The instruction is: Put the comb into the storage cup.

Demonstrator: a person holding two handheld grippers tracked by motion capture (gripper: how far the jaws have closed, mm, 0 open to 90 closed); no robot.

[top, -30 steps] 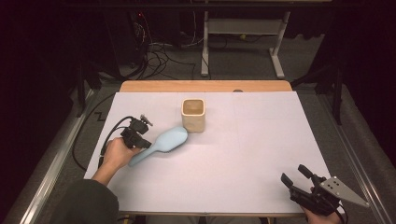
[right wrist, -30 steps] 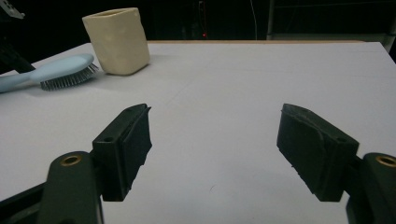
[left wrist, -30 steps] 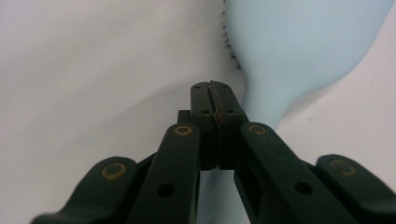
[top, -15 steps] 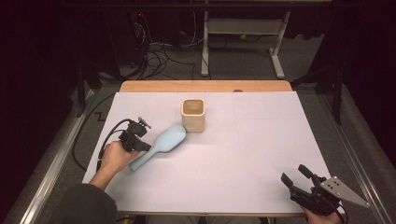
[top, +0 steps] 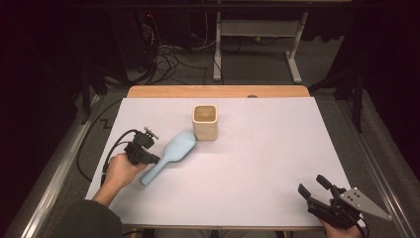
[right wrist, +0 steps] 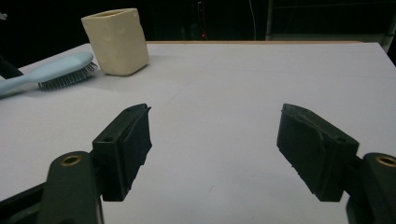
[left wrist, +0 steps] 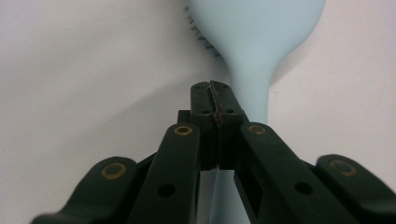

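My left gripper (top: 153, 158) has its jaws pressed together, empty, above the handle of the light blue hairbrush (top: 171, 154), which runs on ahead of my fingertips, bristles down on the white table (top: 257, 163). The brush head lies just beside the cream cup (top: 205, 122). My right gripper (top: 313, 188), jaws apart, sits well away from the cup.

- No text, label, brand, number or sign could be read anywhere in the pictures.
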